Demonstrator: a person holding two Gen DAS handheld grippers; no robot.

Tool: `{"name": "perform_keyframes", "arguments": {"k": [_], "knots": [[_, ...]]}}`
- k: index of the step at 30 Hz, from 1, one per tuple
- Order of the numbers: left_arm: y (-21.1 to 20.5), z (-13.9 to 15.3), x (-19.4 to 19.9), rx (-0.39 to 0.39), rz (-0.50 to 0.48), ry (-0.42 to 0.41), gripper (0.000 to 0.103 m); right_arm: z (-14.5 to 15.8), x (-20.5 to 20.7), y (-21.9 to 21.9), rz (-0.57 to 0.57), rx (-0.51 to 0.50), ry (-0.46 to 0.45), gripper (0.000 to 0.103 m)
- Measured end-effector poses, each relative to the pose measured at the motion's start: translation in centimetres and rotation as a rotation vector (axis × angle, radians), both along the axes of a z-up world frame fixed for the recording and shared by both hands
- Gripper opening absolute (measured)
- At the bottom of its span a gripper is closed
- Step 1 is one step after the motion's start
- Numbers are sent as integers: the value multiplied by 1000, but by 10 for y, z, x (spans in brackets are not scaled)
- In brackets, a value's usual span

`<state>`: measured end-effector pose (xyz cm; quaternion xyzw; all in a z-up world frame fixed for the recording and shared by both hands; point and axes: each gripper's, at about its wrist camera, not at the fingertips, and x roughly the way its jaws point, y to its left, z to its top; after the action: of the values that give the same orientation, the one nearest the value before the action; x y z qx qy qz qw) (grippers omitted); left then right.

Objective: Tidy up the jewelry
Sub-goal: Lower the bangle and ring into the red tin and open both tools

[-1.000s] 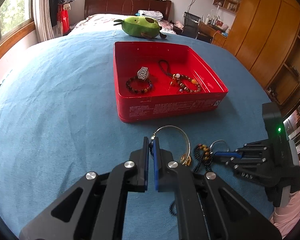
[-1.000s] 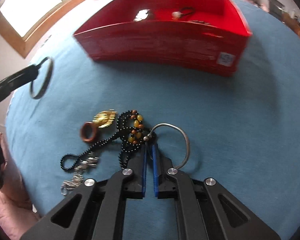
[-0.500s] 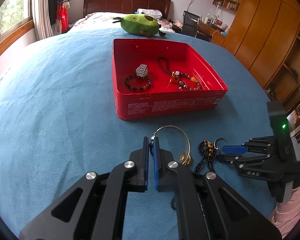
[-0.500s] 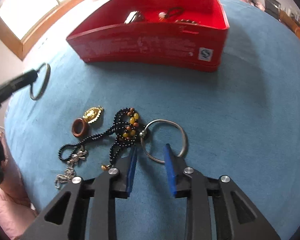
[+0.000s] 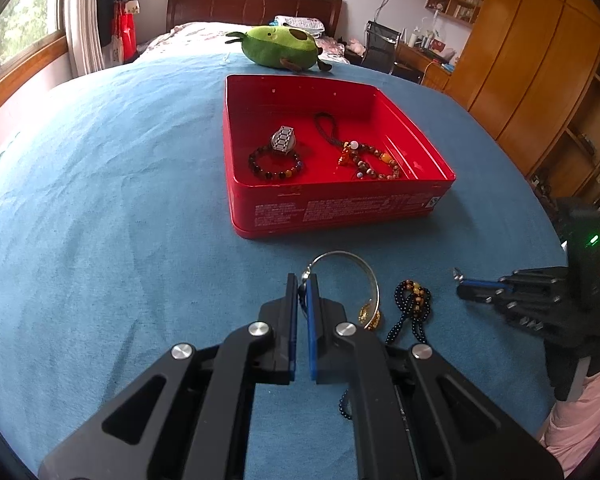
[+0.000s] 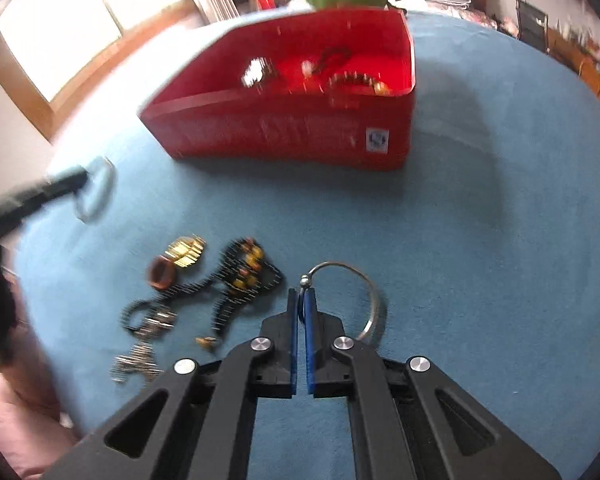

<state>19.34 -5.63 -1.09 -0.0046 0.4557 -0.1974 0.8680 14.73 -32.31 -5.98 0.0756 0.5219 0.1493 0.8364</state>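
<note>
1. Silver bangle (image 6: pixel 374 300) is now pinched at its bead end by the right gripper (image 6: pixel 302 300). Half a second ago those jaws stood open around it; now they are clamped tight on it.
2. We read the bangle as just off the blue cloth (image 6: pixel 480 260), judging by its shadow. The view has blurred, so the hand is moving.
3. Meaning: the pick looks done, and carrying it to the red tin (image 6: pixel 276 136) at 12 o'clock comes next.
4. The left gripper (image 5: pixel 302 292) is closed on a second bangle (image 5: pixel 364 268) and has not moved; its tin is also at 12 o'clock.
5. Already in the tin: a watch (image 5: pixel 283 139) and a bead bracelet (image 5: pixel 276 166).
6. Left on the cloth at 10 o'clock of the right gripper: a black bead necklace (image 6: pixel 240 276), a gold charm (image 6: pixel 186 252) and a brown ring (image 6: pixel 162 276).
7. In the way: only the tin's near wall; the path across the cloth is bare.
</note>
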Motion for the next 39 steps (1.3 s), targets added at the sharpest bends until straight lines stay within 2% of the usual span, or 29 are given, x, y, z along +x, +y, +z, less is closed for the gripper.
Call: {"name": "perform_keyframes", "arguments": {"k": [5,10,14,18,22,25,31,39], "knots": [[0,7,2,-10,5,-6,3,25,-1,-16,-17,77,-55,2],[-3,25,12,-13,14,-33,3,64,9,-10,-13,129,-146,2],[-9,43,30,-3,27,-63,3,91,30,-1,-14,124,-215,2],[-16,51,58,5,58,-79,3,100,62,9,-17,124,-234,2],[-28,40,100,2,82,-54,3,93,107,23,-46,81,-228,2],[-36,22,128,0,90,3,3,75,141,30,-57,64,-192,2],[-46,-8,167,34,105,51,3,42,176,38,-59,19,-129,2],[-54,-22,191,48,107,70,3,22,199,42,-77,-25,-95,2]]}}
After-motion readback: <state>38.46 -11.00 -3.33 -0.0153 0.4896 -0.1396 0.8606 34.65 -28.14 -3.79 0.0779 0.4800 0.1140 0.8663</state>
